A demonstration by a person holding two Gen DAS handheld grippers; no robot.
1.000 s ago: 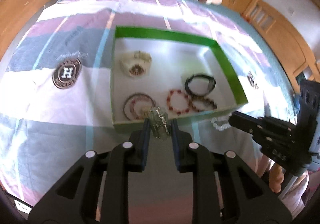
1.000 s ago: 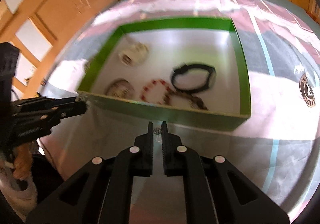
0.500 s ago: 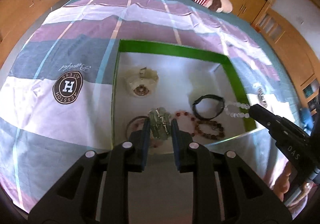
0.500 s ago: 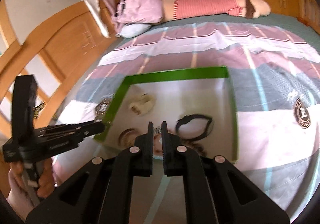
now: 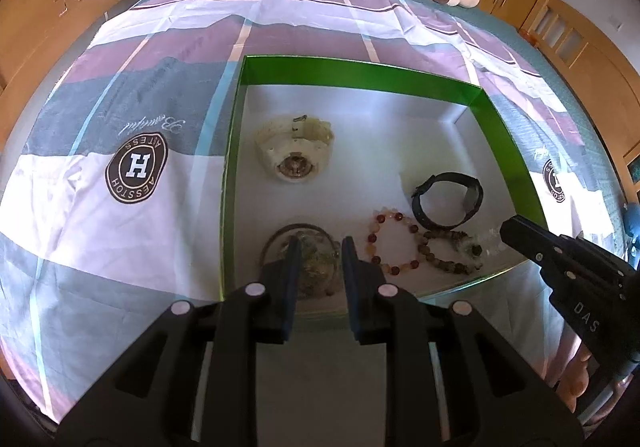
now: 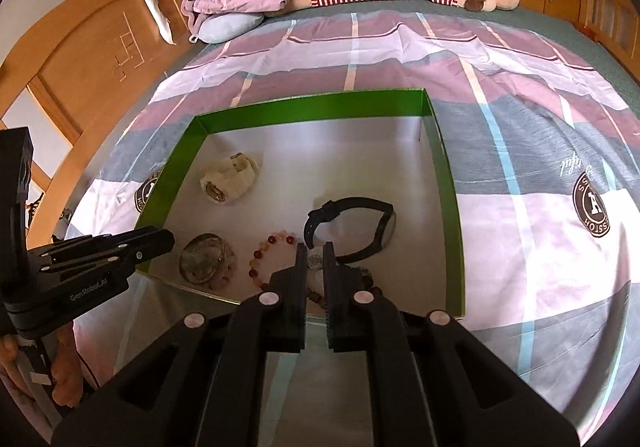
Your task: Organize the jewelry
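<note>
My left claw (image 5: pixel 318 247) pinches a greenish bracelet (image 5: pixel 316 267) low over the near left corner of the green box (image 5: pixel 360 73) on the bed. My right claw (image 6: pixel 315 253) is pressed together on clear beads (image 6: pixel 315 260) above the brown bead bracelet (image 5: pixel 448 251).

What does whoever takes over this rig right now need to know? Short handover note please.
Left gripper: shut on a greenish bracelet, over the near left corner of the green box.
Right gripper: shut on a clear bead bracelet, over the near right part.
Already in the box: cream watch, black watch, red bead bracelet, brown bead bracelet.
Left: release both bracelets into the box.
</note>
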